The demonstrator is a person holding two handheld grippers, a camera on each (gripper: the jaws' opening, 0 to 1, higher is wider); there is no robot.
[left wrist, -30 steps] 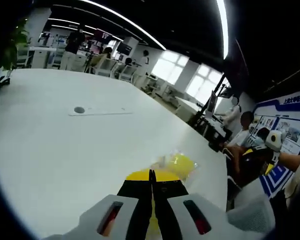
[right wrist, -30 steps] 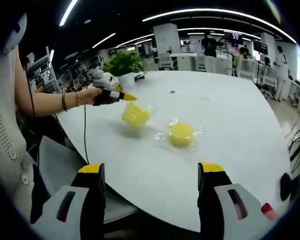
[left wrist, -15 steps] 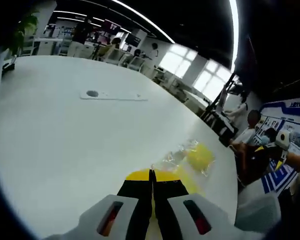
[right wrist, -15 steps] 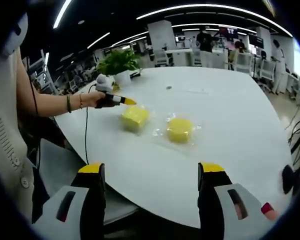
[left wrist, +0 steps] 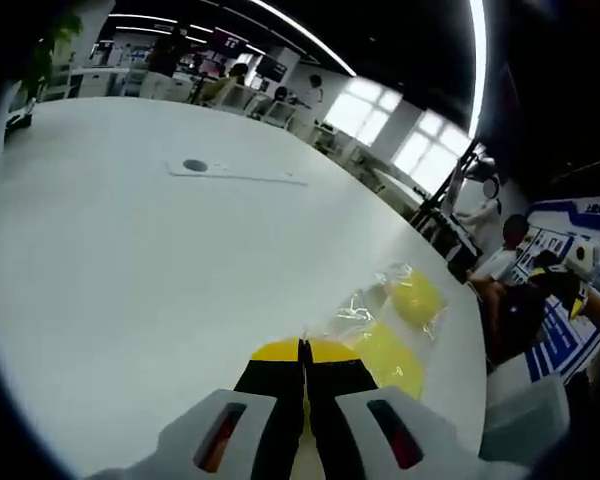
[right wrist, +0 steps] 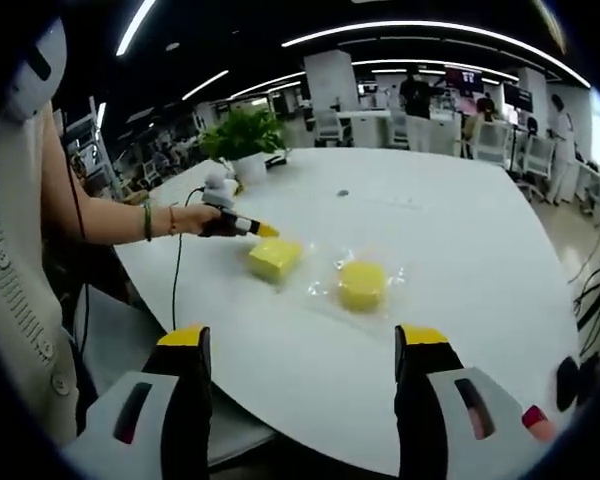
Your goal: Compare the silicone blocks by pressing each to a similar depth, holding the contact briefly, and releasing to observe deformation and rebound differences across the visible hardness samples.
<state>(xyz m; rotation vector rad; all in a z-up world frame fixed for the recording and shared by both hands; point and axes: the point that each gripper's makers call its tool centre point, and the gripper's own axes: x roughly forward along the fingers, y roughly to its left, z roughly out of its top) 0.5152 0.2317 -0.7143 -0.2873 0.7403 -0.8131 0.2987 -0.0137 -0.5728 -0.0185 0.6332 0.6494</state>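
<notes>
Silicone blocks: two, both yellow, side by side on the white worktop (right wrist: 450,240), each on clear wrapping.
Square block (right wrist: 274,259): the left one in the right gripper view, just beside the left gripper's yellow tips.
Round block (right wrist: 361,284): right of it, apart from both grippers.
Left gripper (right wrist: 263,230): one, fingers together, held in a hand (right wrist: 202,219); square block (left wrist: 385,352) just past its tips.
Right gripper (right wrist: 302,345): one, fingers wide apart, well back from the blocks.
Potted plant (right wrist: 241,138): one, far left on the worktop.
</notes>
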